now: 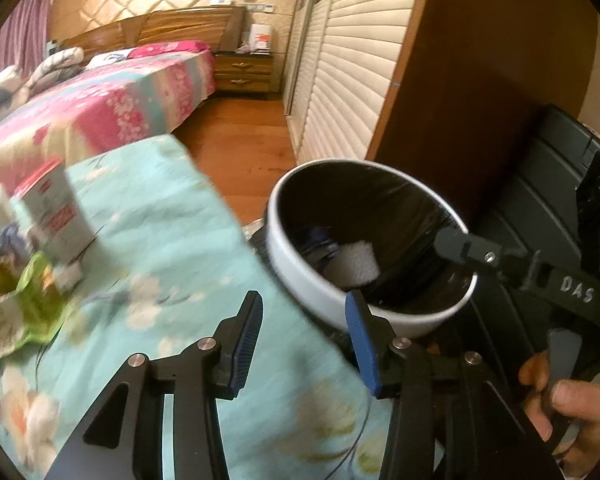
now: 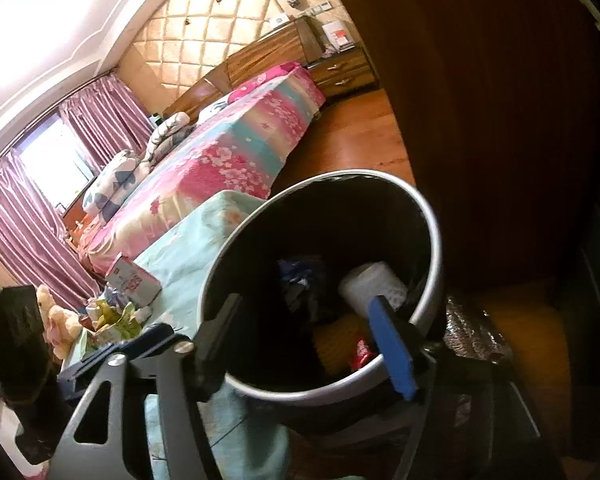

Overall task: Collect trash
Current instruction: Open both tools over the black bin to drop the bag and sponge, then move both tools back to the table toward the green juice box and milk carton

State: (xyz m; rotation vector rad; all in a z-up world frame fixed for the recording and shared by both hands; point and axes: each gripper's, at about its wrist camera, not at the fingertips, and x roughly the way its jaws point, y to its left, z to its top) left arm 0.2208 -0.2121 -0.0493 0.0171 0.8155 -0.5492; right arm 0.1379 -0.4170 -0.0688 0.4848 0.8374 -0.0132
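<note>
A white trash bin (image 1: 300, 276) with a black liner stands beside a table covered in a light blue floral cloth (image 1: 160, 240). Inside it lie a white crumpled piece (image 1: 358, 262), dark blue scraps and, in the right wrist view, yellow and red wrappers (image 2: 336, 344). My left gripper (image 1: 304, 340) is open and empty, over the cloth's edge next to the bin. My right gripper (image 2: 300, 340) is open and empty, straddling the bin's near rim (image 2: 340, 394); it also shows at the right of the left wrist view (image 1: 472, 248). A red-and-white carton (image 1: 56, 216) and crumpled green and white trash (image 1: 16, 300) lie on the cloth at the left.
A bed (image 1: 112, 96) with a pink floral cover stands behind the table. A wooden nightstand (image 1: 244, 72) is at the far wall. A brown wooden panel (image 1: 480, 80) and slatted wardrobe doors (image 1: 352, 64) rise on the right. A dark ribbed case (image 1: 540, 200) sits behind the bin.
</note>
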